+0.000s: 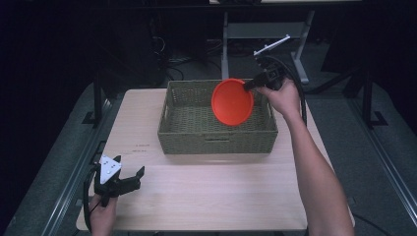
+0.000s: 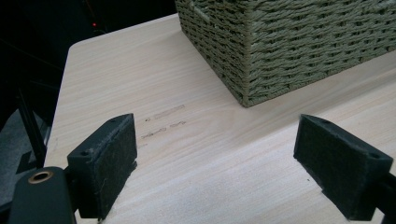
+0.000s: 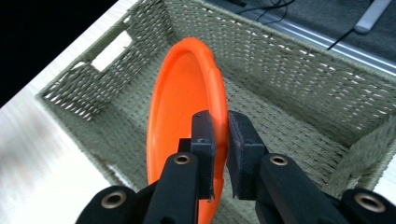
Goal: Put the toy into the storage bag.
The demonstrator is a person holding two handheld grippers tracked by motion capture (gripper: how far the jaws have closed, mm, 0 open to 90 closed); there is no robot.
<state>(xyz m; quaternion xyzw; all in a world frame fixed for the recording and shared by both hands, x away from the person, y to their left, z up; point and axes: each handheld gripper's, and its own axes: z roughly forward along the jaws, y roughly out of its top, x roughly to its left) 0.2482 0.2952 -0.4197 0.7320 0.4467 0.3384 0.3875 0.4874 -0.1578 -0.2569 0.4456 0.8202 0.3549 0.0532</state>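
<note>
We see two black grippers: our left gripper carries a grey three-cornered plate dotted with small dark marks, and a black cable loops from its rear. Its broad rectangular pads are faced with fuzzy dark felt, with a brass-ringed screw hole beside them. Our right gripper shows the same brass-ringed pivots, and both forearms are bare, with no sleeves.

The high view is looking down over the desk; both gripper views are sitting close, sharing the woven basket.
</note>
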